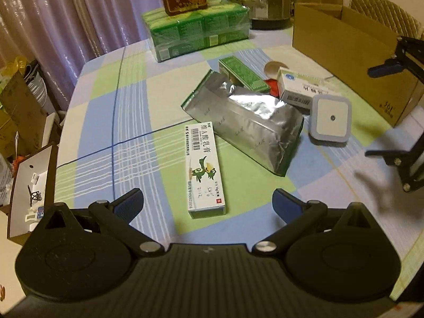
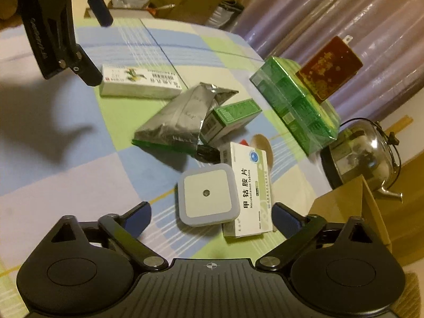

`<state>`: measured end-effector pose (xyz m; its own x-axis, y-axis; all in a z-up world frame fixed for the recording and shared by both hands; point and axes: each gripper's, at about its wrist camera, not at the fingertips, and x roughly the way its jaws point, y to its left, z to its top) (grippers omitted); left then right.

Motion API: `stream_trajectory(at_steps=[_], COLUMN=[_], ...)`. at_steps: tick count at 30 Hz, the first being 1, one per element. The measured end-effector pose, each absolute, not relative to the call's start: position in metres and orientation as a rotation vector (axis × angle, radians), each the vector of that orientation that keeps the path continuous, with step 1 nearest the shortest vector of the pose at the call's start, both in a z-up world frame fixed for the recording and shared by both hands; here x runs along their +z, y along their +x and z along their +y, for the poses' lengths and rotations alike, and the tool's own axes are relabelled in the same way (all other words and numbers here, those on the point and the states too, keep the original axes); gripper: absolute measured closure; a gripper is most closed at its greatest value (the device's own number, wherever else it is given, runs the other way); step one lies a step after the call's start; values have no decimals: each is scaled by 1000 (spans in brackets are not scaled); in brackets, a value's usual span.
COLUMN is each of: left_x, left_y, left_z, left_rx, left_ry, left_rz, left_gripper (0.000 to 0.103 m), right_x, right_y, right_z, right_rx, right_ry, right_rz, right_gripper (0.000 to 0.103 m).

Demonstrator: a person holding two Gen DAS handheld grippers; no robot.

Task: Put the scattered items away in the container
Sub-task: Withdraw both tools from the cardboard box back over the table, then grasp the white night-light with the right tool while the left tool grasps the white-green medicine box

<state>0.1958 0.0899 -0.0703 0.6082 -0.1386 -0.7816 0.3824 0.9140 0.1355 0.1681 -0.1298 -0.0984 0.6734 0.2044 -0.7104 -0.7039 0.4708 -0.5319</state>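
Silver foil catches the light in the left wrist view, where the foil pouch (image 1: 246, 122) lies across the middle of the checked tablecloth (image 1: 100, 122), its far end resting against a small green box (image 1: 242, 74). The left gripper (image 1: 208, 204) hangs with its jaws wide apart and empty, the long ointment box (image 1: 205, 169) lying lengthwise between them, its near end roughly level with the fingertips. The cardboard box (image 1: 344, 50), presumably the container, stands open at the far right, well apart from this carton. Since the ointment box touches the pouch at its far corner, a grasp closed too far forward could drag the foil along or twist the carton out of the pads.

From the right wrist view, the right gripper (image 2: 212, 214) is likewise spread open and holds nothing. The white night light (image 2: 206, 196) and the tablet box (image 2: 249, 188) lie side by side, touching, between the fingers. Closing now would likely pinch both together, and the rounded, smooth light could squirt sideways or tip the tablet box. A dark object under the pouch and a red thing are partly hidden and could be overlooked. The other gripper shows at the upper left, over the ointment box; both arms heading for the container's corner (image 2: 352, 206) at once risks a collision.
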Motion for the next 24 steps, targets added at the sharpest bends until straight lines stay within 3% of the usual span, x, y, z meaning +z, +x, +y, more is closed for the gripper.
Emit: stream_trajectory(at_steps=[18, 20, 22, 24], left_x=[-96, -98, -100, -102], left_y=[231, 235, 239, 242], left_z=[87, 86, 85, 83], left_rx=[-339, -339, -334, -340], left_ry=[305, 302, 300, 304], left_rz=[880, 881, 882, 885], left_gripper=[1, 1, 3, 4], right_x=[-148, -150, -152, -153], right_y=[195, 197, 199, 198], right_z=[-106, -106, -106, -106], right_rx=[526, 522, 523, 518], right_ry=[-1055, -1061, -1064, -1061], right_rz=[581, 577, 582, 576], right_gripper=[24, 28, 40, 40])
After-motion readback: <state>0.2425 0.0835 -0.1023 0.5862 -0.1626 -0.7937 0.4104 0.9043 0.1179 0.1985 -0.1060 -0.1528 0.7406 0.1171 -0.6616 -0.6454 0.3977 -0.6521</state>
